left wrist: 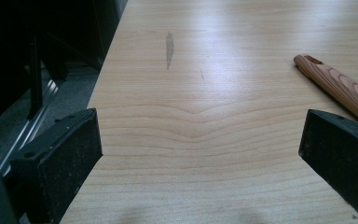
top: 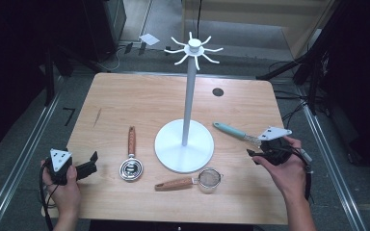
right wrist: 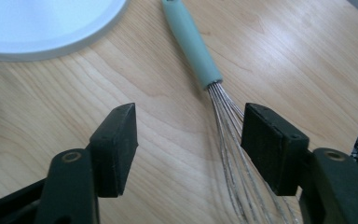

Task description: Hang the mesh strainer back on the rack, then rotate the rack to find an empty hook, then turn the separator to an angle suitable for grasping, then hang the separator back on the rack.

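Right gripper (right wrist: 189, 149): jaws apart, nothing clamped. The wire head of the whisk (right wrist: 235, 140) lies on the table between the pads, close against the right-hand pad, though contact with it cannot be confirmed. No grip is established. The teal handle runs away from the jaws toward the white base of the hanging stand (right wrist: 42, 28), which sits beyond the jaw tips to the left.

In the high view the right gripper (top: 256, 155) sits over the whisk (top: 236, 133) at the table's right side; the stand (top: 188, 96) rises just to its left, all hooks at the top bare.

Left gripper (top: 94, 162): jaws wide apart, holding nothing, resting at the table's (top: 144, 96) left edge. To its right lies a wood-handled jigger-type tool (top: 131, 161); beyond that, in front of the stand base, a small wood-handled strainer (top: 192, 181).

Assessment: the work appears to be hanging the utensils on the stand. Nothing is hung; all three items lie flat on the table. The whisk pick-up is at the approach stage only. Remaining: close on the whisk, lift, hook it, then handle the other two.
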Available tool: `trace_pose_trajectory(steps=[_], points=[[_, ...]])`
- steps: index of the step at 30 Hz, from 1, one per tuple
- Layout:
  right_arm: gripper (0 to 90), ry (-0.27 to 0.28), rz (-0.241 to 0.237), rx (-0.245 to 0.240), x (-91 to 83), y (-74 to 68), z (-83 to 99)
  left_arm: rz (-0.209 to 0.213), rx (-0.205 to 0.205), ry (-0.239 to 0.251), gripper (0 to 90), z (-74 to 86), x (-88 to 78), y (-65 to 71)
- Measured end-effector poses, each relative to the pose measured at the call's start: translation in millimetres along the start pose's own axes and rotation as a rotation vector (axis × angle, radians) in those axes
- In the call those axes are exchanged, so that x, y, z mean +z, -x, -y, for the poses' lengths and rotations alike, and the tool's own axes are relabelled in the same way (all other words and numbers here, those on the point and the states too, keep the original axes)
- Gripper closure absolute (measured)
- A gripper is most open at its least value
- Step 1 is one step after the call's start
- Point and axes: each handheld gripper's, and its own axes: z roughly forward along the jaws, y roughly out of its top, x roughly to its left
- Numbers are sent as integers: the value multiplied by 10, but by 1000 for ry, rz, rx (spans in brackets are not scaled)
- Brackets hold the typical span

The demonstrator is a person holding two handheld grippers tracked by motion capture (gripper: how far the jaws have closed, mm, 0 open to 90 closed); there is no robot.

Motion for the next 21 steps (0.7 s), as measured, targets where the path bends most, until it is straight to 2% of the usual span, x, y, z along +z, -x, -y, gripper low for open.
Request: trace_pose_trajectory(steps=[1,3,7,11,13,21], points=[[380,0,0,0,0,0,0,0,0,0,0,0,0,0],[387,-36,-11,-12,40,65,-36,2,-1,-3,0,-1,0,-2],[466,-96,-21,-49,140,167,-96,-1,-13,-2,0,-2,3,-11],[487,-105,-27,-74,186,220,-148,-4,-12,-3,0,-5,7,-11],[499,-127,-45,-87,215,260,-218,-2,-14,-7,0,-7,11,-14],[494,-167,-74,-138,323,345,-401,2,-13,-8,0,-7,12,-13]])
